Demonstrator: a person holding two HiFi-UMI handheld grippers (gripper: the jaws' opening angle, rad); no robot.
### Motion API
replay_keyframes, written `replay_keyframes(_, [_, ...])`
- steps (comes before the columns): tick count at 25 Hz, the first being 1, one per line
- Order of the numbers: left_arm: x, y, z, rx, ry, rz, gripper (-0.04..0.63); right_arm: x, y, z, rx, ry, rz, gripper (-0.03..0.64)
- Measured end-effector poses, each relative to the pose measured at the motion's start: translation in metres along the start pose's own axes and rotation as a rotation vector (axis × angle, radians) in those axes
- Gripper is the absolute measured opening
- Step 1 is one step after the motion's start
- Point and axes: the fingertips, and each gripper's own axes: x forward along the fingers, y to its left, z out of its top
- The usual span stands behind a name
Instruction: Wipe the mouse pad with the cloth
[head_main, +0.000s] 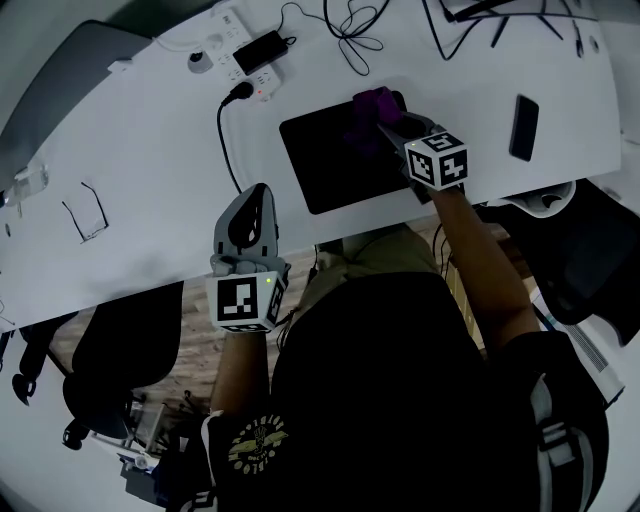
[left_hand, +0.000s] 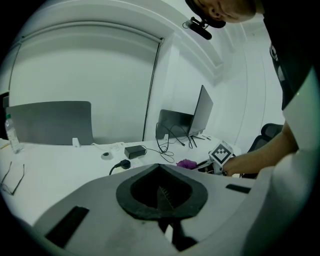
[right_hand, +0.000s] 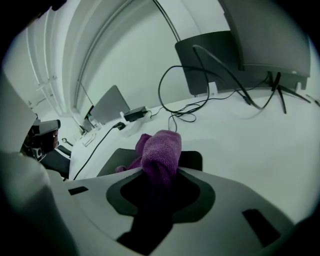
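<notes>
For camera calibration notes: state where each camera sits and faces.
Head view: on the head, steeply down at the table; shows torso, forearms, left gripper, right gripper.
Left gripper view: on that gripper, facing across the table toward the monitor; own shut jaws, right forearm.
Right gripper view: on that gripper, over the mouse pad; jaws shut on the cloth.
All three show the cloth.

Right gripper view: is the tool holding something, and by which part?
The right tool grips the purple cloth by a bunched fold; its free end is over the mouse pad.
</notes>
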Motion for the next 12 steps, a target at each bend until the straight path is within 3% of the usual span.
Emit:
replay_keyframes(7, [-0.003,-0.002,0.004,0.012,-0.012,-0.017,0.002,-0.03,-0.042,-0.004,0.02,-0.004,-0.137,0.112])
replay_keyframes(9, [-0.008,0.001,0.006,0.014,-0.016,-0.01,0.002,-0.04,-0.036,0.001,0.015,-0.02,-0.134,0.114])
replay_keyframes(12, [-0.019,0.007,0.005,0.007,-0.018,0.009,0.002,-0.051,0.002,0.016,-0.008,-0.065,-0.059,0.114])
